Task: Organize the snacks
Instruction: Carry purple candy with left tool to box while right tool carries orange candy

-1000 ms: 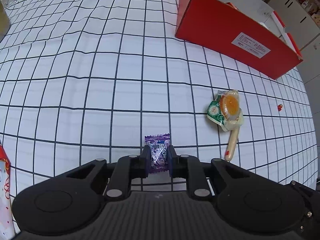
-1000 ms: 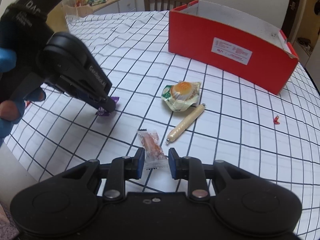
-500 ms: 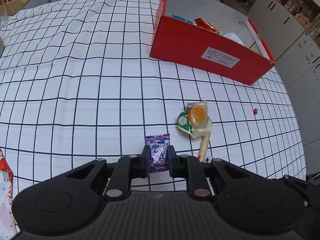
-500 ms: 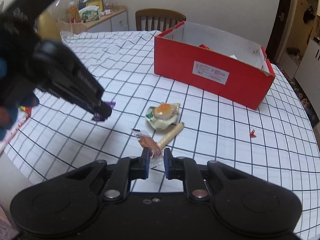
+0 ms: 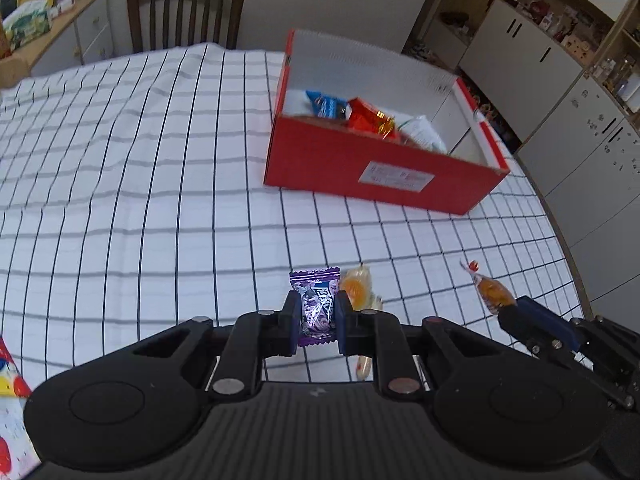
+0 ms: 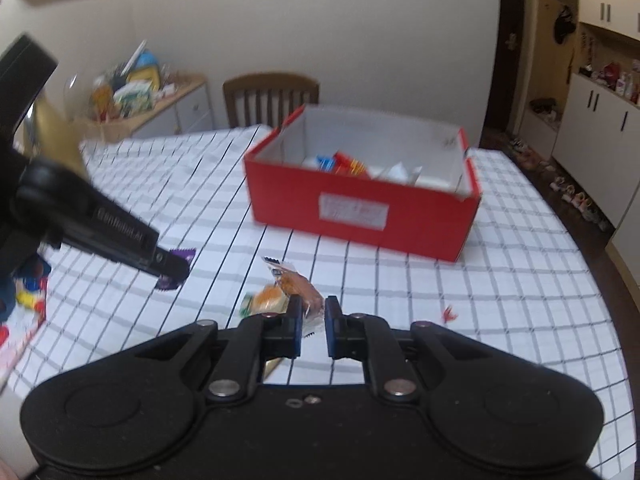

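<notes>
Two claws are clenched: the left gripper (image 5: 318, 320) on a purple candy (image 5: 317, 309), the right gripper (image 6: 313, 324) on an orange snack (image 6: 298, 286), both short of the box (image 6: 360, 208). Thin wrappers could slip out mid-carry.

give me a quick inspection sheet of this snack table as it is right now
surface: table under a white cloth with a black grid.
job's things: red box open, several packets inside; purple candy and clear-wrapped orange snack each in a gripper; egg-print pack and sausage stick lie on the cloth.
clutter: small red scrap on the cloth; colourful bag at the near left edge.
grippers: left gripper shut on the purple candy; right gripper shut on the orange snack's wrapper.
cables: nothing seen.
surroundings: wooden chair behind the table, sideboard with oddments, white cabinets on the right.
</notes>
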A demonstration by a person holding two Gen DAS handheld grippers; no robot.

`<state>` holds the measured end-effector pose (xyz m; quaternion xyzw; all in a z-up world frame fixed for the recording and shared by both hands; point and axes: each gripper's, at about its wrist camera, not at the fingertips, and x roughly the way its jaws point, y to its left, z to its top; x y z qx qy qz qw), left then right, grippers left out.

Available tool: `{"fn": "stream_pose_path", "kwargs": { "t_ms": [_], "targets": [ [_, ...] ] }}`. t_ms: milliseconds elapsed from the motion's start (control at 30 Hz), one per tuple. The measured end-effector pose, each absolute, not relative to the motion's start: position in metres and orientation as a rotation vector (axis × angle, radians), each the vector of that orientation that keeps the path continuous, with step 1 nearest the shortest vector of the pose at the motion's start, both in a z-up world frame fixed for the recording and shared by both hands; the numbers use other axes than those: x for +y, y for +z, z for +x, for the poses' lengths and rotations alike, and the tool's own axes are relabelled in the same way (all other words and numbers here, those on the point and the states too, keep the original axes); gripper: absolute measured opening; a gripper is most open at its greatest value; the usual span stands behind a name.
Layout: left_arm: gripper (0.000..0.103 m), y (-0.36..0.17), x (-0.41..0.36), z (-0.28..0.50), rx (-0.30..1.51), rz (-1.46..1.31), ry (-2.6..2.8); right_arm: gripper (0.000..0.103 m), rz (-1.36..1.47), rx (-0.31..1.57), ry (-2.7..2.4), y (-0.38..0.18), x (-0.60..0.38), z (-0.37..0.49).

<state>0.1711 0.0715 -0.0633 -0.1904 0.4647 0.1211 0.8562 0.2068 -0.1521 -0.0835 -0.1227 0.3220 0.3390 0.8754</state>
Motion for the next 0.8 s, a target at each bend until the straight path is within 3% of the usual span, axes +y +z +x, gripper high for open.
{"fn": "stream_pose_path", "kwargs": {
  "t_ms": [800],
  "targets": [
    [0.017, 0.005, 0.070, 0.255, 0.817, -0.311, 0.220, 0.010, -0.164, 0.481, 0.632, -0.015, -0.143, 0.284]
  ]
}}
